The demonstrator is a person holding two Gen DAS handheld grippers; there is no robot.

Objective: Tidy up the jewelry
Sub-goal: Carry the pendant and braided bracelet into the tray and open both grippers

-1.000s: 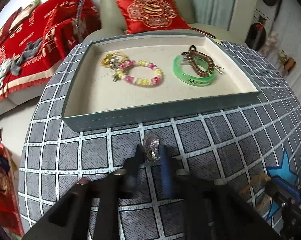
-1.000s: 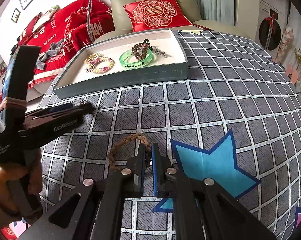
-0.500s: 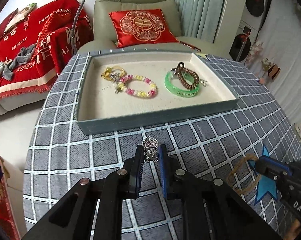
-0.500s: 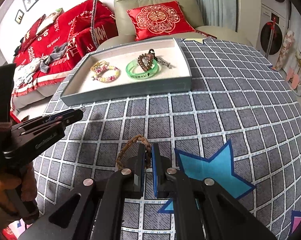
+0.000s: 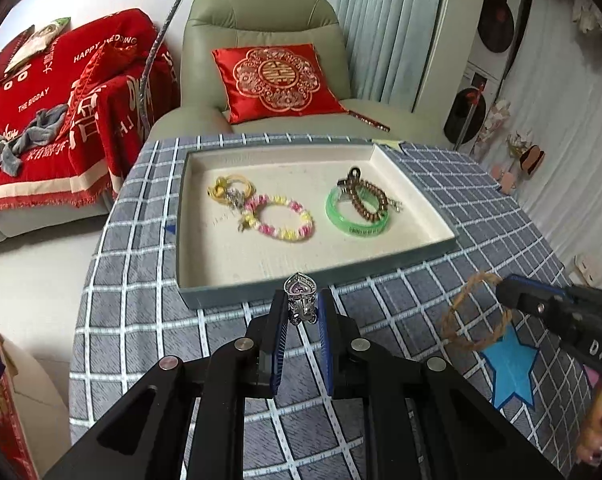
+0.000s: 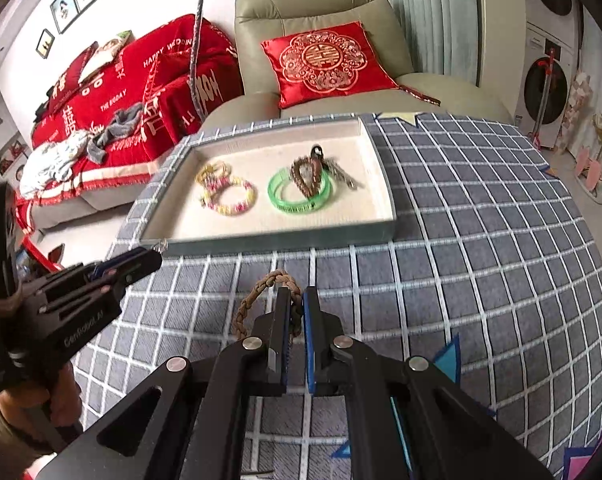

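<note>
While both pieces are up off the checked tablecloth (image 5: 149, 320), neither is in the tray yet, so this is the dicey bit. Closest in, the left gripper (image 5: 301, 304) has its fingers only a little apart, pinching a silver heart pendant (image 5: 300, 298) that sticks up past the tips. The right gripper (image 6: 297, 304) is clamped nearly all the way down on a brown braided bracelet (image 6: 261, 292), most of the loop hanging out to the side.

What I'd worry about: that pendant is tiny, lumpy metal, so any twist and it could pop out and roll across the cloth. The braid is floppy and could snag the near wall of the tray (image 5: 237, 294) going in. It might also land on the stuff already there.

Further back, the tray holds a pink-and-yellow beaded bracelet (image 5: 285, 218), a yellow piece (image 5: 225, 188) touching it, and a green bangle (image 5: 355, 220) with a brown bead bracelet (image 5: 367, 200) lying across it.

Hard to tell: whether the pendant has a chain attached, and what the small metal bit beside the bangle is. The hand on the left gripper (image 6: 61, 396) is cut off at the frame edge.
</note>
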